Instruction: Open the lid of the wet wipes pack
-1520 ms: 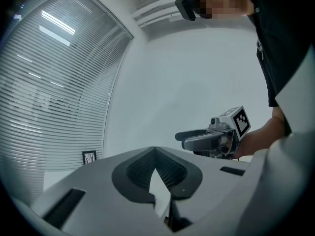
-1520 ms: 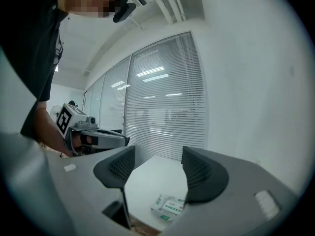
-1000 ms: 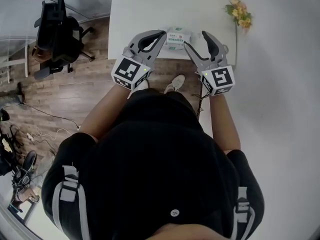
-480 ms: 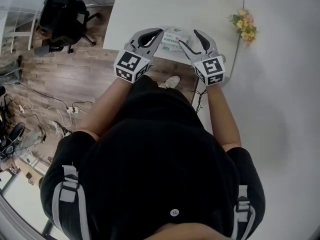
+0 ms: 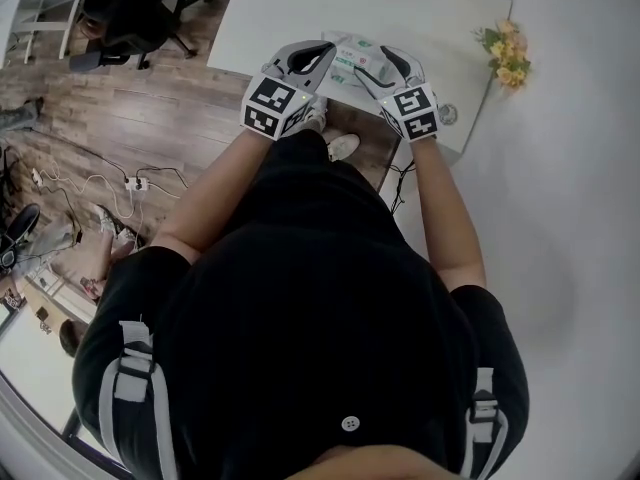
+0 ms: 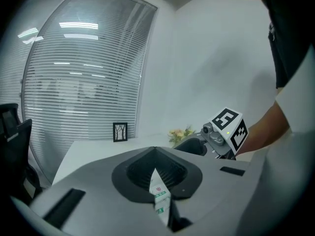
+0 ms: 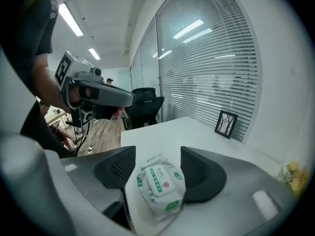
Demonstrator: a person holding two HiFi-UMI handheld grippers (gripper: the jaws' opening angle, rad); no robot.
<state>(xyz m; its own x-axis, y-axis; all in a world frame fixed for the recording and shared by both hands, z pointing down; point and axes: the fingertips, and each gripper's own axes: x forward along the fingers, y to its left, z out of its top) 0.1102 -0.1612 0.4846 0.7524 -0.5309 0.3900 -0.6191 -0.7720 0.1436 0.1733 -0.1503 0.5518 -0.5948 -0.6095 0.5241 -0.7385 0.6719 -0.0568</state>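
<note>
The wet wipes pack (image 5: 349, 54) is white with green print and a white flip lid (image 7: 158, 180); it lies flat near the front edge of the white table (image 5: 400, 8). My right gripper (image 5: 373, 62) is open, and in the right gripper view (image 7: 157, 154) its dark pads (image 7: 117, 167) stand on either side of the pack (image 7: 158, 188). The lid looks closed. My left gripper (image 5: 327, 49) is shut at the tips just left of the pack, and I see no grip on it. In the left gripper view (image 6: 155, 151), a thin strip of the pack (image 6: 160, 196) shows through the slit.
Yellow flowers (image 5: 505, 52) stand at the table's far right by the white wall. A small framed picture (image 7: 226, 123) stands at the back by the blinds. A black office chair (image 5: 130, 8) and cables (image 5: 110, 183) are on the wood floor to the left.
Both grippers have moved forward onto the table edge. The right jaws now straddle the pack, and the left tips have closed in on its left side.
</note>
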